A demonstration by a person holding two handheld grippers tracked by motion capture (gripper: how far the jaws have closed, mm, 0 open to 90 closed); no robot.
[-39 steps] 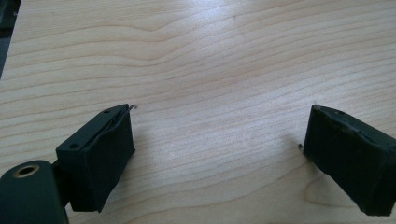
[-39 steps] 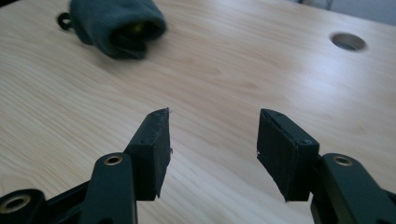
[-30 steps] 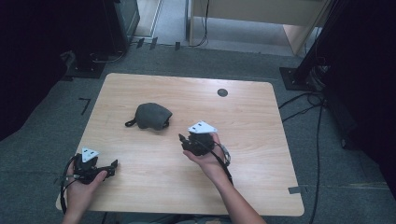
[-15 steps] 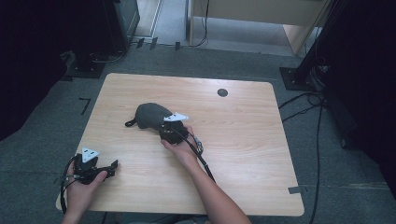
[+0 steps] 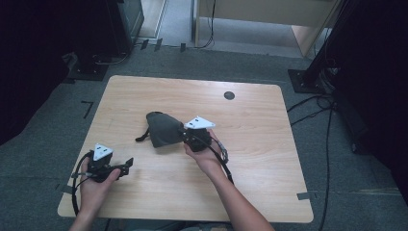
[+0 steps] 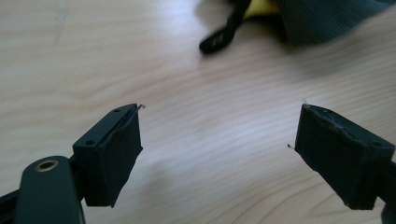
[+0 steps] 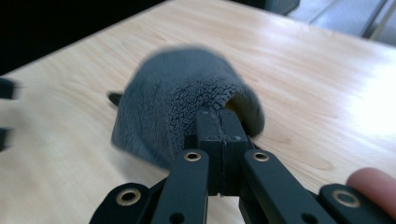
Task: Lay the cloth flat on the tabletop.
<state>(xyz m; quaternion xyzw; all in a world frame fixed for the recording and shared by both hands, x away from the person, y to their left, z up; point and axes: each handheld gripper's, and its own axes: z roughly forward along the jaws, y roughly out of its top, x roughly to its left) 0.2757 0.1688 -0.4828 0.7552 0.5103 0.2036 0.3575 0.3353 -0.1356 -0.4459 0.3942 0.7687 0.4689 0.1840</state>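
On the wooden table (image 5: 260,159), seen from the high view, we find a grey fleece pouch (image 5: 163,130) lying a little left of centre, its black strap (image 5: 142,136) trailing off toward the left edge. The right gripper (image 5: 185,136) touches the pouch's right end, while the left gripper (image 5: 126,163) rests near the front left corner, well apart from it. A small dark round cap (image 5: 229,95) is set in the tabletop toward the far side (nothing lies between it and the pouch). Cables (image 5: 317,103) run over the grey floor to the right.

In the left gripper view, we see the left gripper (image 6: 219,154) with its jaws spread wide over bare wood, having just drawn in a touch, nothing between them. The strap (image 6: 224,32) and pouch (image 6: 327,18) lie beyond.

In the right gripper view, the right gripper (image 7: 218,122) has just pinched its jaws together on the pouch's (image 7: 177,107) fleecy edge, a yellow lining showing just inside.
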